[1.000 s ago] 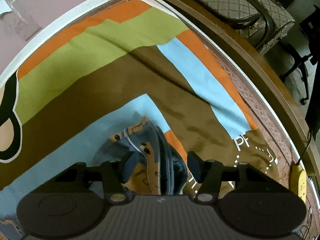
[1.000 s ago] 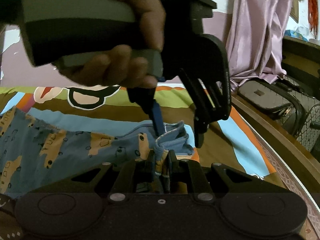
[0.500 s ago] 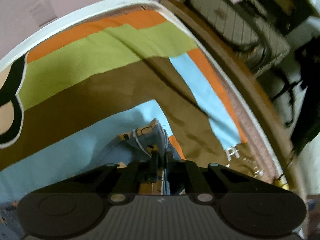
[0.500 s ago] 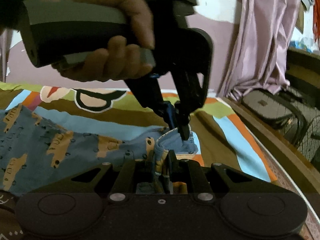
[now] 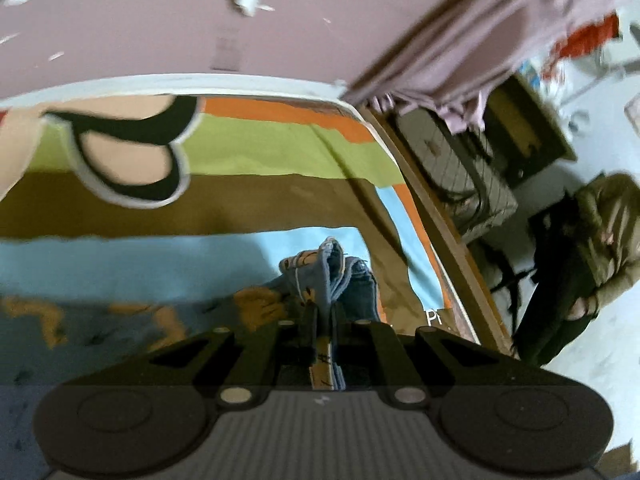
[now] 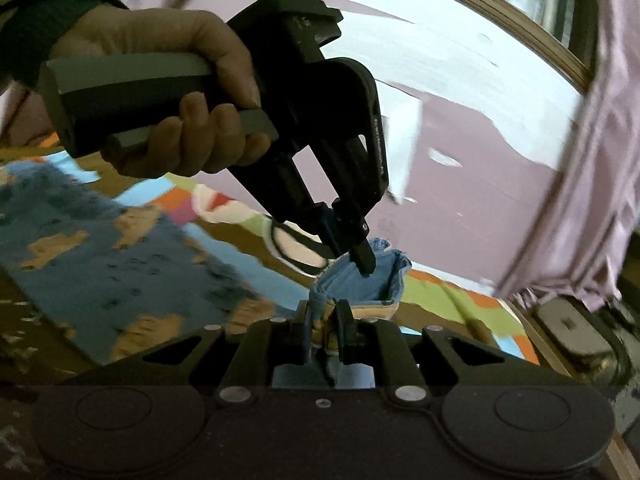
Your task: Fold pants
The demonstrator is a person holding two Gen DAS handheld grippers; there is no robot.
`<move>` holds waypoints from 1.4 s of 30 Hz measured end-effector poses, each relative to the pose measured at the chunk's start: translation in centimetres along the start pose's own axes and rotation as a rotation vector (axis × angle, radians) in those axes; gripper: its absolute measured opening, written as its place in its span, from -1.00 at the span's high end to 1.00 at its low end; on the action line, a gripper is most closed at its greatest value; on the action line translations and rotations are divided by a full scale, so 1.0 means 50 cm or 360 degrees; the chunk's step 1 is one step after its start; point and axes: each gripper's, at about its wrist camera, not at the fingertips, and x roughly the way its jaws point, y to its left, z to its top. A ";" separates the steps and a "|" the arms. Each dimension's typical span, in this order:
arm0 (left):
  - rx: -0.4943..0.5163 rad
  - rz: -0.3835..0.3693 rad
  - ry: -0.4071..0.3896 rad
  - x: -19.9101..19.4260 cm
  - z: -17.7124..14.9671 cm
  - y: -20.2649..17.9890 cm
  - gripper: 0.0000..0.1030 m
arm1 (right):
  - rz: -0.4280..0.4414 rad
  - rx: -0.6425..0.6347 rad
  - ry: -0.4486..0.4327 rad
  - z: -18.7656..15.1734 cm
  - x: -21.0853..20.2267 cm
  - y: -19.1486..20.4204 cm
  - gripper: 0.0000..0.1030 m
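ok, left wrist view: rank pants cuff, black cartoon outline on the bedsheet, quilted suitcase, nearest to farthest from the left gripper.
1. pants cuff: clamped in the left gripper, centre of view.
2. black cartoon outline: printed on the bedsheet, upper left.
3. quilted suitcase: off the bed, beyond its wooden edge, upper right.

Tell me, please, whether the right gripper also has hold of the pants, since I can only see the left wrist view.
Observer: Yes, the right gripper is shut on the hem of the pants.
Operator: Where is my left gripper relative to it?
Observer: The left gripper, whose jaws have just been closing, pinches the far edge of the same hem.
Operator: And the rest?
Observer: It trails off to the left, blurred.
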 end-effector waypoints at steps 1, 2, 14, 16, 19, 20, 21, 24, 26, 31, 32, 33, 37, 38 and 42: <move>-0.0028 -0.0008 -0.0018 -0.012 -0.005 0.017 0.86 | 0.0030 -0.0024 -0.0005 0.005 -0.003 0.017 0.74; -0.0056 -0.0007 -0.0042 -0.028 -0.016 0.037 0.86 | 0.0060 -0.0045 -0.0005 0.009 -0.004 0.032 0.74; -0.0364 0.0005 -0.0135 -0.070 -0.110 0.237 0.85 | 0.0283 -0.0275 0.0062 -0.005 0.004 0.166 0.72; -0.0393 -0.0002 -0.0125 -0.066 -0.115 0.250 0.81 | 0.0262 -0.0258 0.0084 -0.010 0.015 0.158 0.57; -0.0406 0.0001 -0.0101 -0.057 -0.110 0.254 0.65 | 0.0281 -0.0225 0.0135 -0.018 0.035 0.152 0.33; -0.0411 -0.0002 -0.0090 -0.056 -0.112 0.256 0.43 | 0.0292 -0.0233 0.0144 -0.021 0.042 0.154 0.26; -0.0425 -0.0014 -0.0077 -0.056 -0.114 0.258 0.18 | 0.0302 -0.0240 0.0150 -0.023 0.048 0.158 0.21; -0.0442 -0.0047 -0.0055 -0.054 -0.117 0.261 0.06 | 0.0329 -0.0251 0.0156 -0.025 0.063 0.170 0.18; -0.0444 -0.0041 -0.0024 -0.050 -0.118 0.258 0.08 | 0.0330 -0.0251 0.0153 -0.025 0.068 0.177 0.16; -0.0532 -0.0030 0.0073 -0.043 -0.119 0.252 0.33 | 0.0322 -0.0263 0.0170 -0.024 0.088 0.190 0.16; -0.0555 -0.0038 0.0077 -0.043 -0.119 0.254 0.33 | 0.0317 -0.0266 0.0174 -0.025 0.090 0.193 0.19; -0.0575 -0.0039 0.0082 -0.042 -0.120 0.257 0.33 | 0.0311 -0.0270 0.0176 -0.025 0.092 0.196 0.22; -0.0572 -0.0019 0.0079 -0.042 -0.118 0.260 0.33 | 0.0295 -0.0264 0.0171 -0.026 0.092 0.199 0.33; -0.0577 -0.0021 0.0080 -0.042 -0.119 0.260 0.33 | 0.0296 -0.0262 0.0169 -0.026 0.091 0.199 0.35; -0.0632 -0.0050 0.0097 -0.043 -0.120 0.266 0.42 | 0.0293 -0.0245 0.0161 -0.026 0.082 0.193 0.34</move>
